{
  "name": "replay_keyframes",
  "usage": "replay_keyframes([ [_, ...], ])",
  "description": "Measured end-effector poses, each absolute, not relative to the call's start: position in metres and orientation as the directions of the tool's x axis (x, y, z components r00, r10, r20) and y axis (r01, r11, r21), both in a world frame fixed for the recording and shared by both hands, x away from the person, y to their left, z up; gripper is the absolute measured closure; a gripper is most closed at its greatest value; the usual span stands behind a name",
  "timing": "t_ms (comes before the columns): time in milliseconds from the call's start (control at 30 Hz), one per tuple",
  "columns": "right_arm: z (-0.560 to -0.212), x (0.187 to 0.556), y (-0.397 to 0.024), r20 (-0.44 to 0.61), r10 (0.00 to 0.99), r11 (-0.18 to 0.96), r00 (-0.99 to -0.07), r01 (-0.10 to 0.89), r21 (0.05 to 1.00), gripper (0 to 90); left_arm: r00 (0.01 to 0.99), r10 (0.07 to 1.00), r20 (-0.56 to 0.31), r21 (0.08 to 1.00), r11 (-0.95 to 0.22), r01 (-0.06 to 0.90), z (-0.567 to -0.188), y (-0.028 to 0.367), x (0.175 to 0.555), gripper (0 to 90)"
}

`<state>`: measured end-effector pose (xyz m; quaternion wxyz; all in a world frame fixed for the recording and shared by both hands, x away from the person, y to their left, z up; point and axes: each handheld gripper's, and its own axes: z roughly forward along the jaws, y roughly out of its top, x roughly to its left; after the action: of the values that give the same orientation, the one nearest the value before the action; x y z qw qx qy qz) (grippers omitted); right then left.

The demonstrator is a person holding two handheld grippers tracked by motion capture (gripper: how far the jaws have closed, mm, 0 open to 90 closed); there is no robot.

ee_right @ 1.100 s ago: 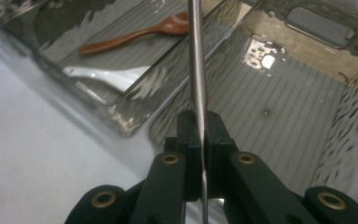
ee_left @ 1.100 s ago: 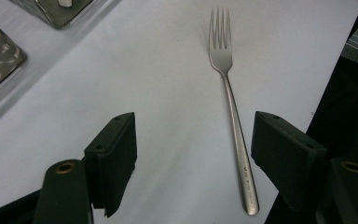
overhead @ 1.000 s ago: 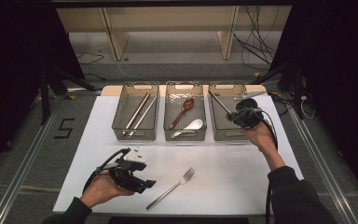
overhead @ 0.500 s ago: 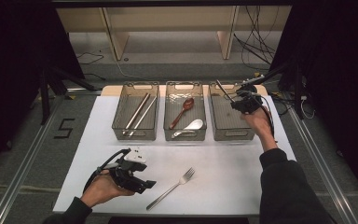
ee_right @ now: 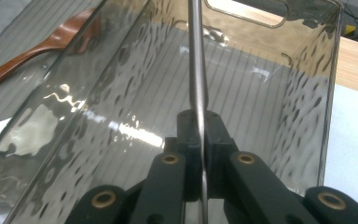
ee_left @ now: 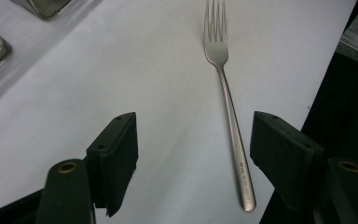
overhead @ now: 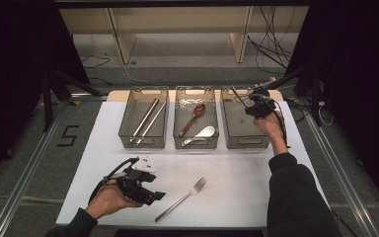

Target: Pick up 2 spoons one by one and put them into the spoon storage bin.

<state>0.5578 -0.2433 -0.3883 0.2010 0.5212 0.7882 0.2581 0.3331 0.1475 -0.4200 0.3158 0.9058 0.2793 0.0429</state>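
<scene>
1. Right gripper view: right gripper clamps a thin metal utensil handle over the right bin.
2. Lower it flat inside, then release.
3. Left gripper wide, empty, straddling the fork.

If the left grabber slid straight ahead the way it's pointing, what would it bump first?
Probably the fork. It lies on the white table just ahead of the open left gripper, handle toward the jaws and nearer one jaw; exact height is unclear.

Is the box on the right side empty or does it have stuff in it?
Empty. The right bin shows a bare ribbed floor; the metal utensil is clamped in the right tool above it.
</scene>
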Motion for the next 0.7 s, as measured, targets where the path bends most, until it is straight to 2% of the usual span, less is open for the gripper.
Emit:
replay_keyframes([
  [233, -0.394, 0.565, -0.242, -0.068, 0.925, 0.336, -0.373, 0.722, 0.605, 85.3, 0.843, 0.53, -0.096, 0.592, -0.65, 0.476, -0.421, 0.146, 0.333, 29.7],
  [300, -0.395, 0.567, -0.241, -0.09, 0.931, 0.329, -0.354, 0.705, 0.628, 69.3, 0.842, 0.531, -0.094, 0.589, -0.652, 0.477, -0.421, 0.146, 0.333, 28.5],
  [333, -0.393, 0.567, -0.241, -0.077, 0.932, 0.318, -0.354, 0.7, 0.64, 65.9, 0.839, 0.535, -0.098, 0.593, -0.646, 0.481, -0.421, 0.145, 0.333, 28.0],
  [400, -0.39, 0.565, -0.241, -0.071, 0.928, 0.32, -0.366, 0.684, 0.655, 63.8, 0.84, 0.534, -0.096, 0.591, -0.649, 0.48, -0.421, 0.146, 0.333, 27.0],
  [533, -0.385, 0.56, -0.243, -0.066, 0.925, 0.32, -0.373, 0.676, 0.664, 52.1, 0.836, 0.541, -0.092, 0.591, -0.646, 0.483, -0.421, 0.145, 0.333, 23.1],
  [700, -0.381, 0.55, -0.248, -0.005, 0.924, 0.283, -0.382, 0.677, 0.68, 39.1, 0.835, 0.544, -0.085, 0.596, -0.643, 0.48, -0.421, 0.145, 0.333, 20.1],
])
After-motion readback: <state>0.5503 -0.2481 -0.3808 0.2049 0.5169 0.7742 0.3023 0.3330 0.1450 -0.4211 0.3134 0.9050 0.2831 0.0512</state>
